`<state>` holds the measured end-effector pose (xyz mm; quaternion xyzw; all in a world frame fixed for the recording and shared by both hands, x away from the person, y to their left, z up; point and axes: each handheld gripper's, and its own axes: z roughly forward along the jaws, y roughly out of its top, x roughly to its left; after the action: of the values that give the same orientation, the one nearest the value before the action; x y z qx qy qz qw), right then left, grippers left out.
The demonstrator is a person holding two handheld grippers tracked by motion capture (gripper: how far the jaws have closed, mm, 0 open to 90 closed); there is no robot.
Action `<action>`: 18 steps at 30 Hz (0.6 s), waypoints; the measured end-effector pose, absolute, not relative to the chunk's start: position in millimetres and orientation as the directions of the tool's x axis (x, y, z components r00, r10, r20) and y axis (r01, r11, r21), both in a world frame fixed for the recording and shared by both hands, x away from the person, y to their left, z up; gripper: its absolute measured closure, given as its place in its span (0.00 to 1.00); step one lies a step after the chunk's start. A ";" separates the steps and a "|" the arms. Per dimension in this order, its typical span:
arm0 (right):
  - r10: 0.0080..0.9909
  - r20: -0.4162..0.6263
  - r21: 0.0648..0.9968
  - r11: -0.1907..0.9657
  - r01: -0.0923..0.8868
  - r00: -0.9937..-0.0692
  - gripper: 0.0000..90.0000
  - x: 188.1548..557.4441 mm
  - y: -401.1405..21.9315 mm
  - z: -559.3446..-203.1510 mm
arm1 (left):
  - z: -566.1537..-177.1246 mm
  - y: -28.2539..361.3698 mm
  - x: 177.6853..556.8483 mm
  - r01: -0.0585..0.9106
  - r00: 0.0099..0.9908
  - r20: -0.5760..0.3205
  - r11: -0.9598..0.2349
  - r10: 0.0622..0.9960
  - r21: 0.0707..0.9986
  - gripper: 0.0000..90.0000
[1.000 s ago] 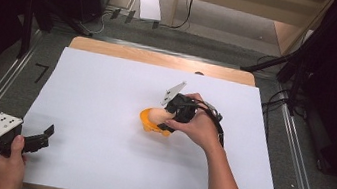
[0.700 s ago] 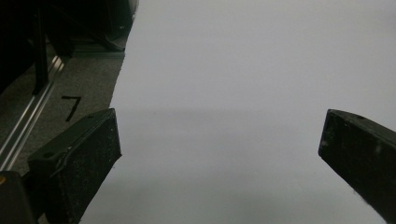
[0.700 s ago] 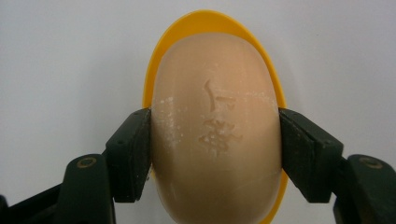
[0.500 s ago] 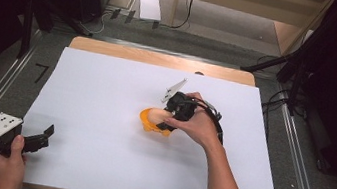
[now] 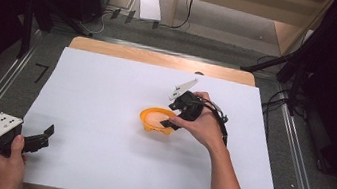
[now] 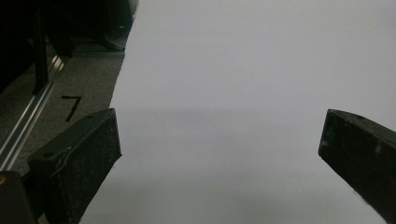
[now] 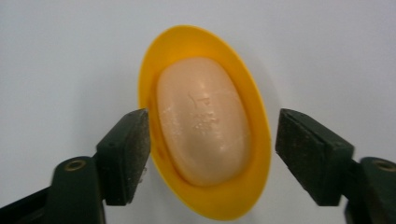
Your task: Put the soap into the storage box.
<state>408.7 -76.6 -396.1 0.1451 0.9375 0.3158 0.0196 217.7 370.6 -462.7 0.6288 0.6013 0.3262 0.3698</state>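
The right tongs point(image 7: 212, 154) hang straight over the soap dish point(image 7: 205, 122), jaws opening, one pad on each side of the dish and neither pressing on it; a gap shows on the right, while the left pad stands just at the rim. The dish is a bright yellow-orange oval with a smooth raised rim. In it lies a pale peach bar of soap point(image 7: 201, 120), oval too, with faint stamped lettering on its top and fine scratches across it. The bar takes up most of the hollow.

In the high view the dish point(image 5: 155, 121) sits near the middle of the surface point(image 5: 105, 95), which is covered by a white sheet, and the right tongs point(image 5: 173, 116) reach it from the right, held in the person's right hand point(image 5: 205, 125).

The left tongs point(image 6: 219, 149) are wide open with nothing between the jaws, resting low at the near left corner point(image 5: 38, 138), well apart from the dish. A black mark shaped like a seven point(image 6: 71, 106) lies on the grey floor beside the sheet's left edge.
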 end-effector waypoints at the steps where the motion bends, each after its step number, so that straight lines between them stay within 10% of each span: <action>1: 0.294 0.054 0.604 0.752 0.266 -0.954 0.28 408.5 -78.9 -396.3 | -462.7 370.5 217.7 0.514 0.064 -0.035 -0.003 0.997 0.858 0.00; 10: 0.411 0.029 0.627 0.703 0.337 -0.911 0.02 402.5 -93.8 -396.6 | -462.6 370.4 217.7 0.515 0.064 -0.034 -0.004 0.997 0.857 0.00; 18: 0.533 0.067 0.657 0.613 0.439 -0.844 0.00 397.7 -119.3 -399.0 | -462.7 370.1 217.8 0.513 0.064 -0.033 -0.005 0.997 0.858 0.00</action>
<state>397.7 -119.3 -399.0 0.2714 0.8955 0.3462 0.0674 217.8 370.1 -462.7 0.6287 0.6007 0.3274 0.3697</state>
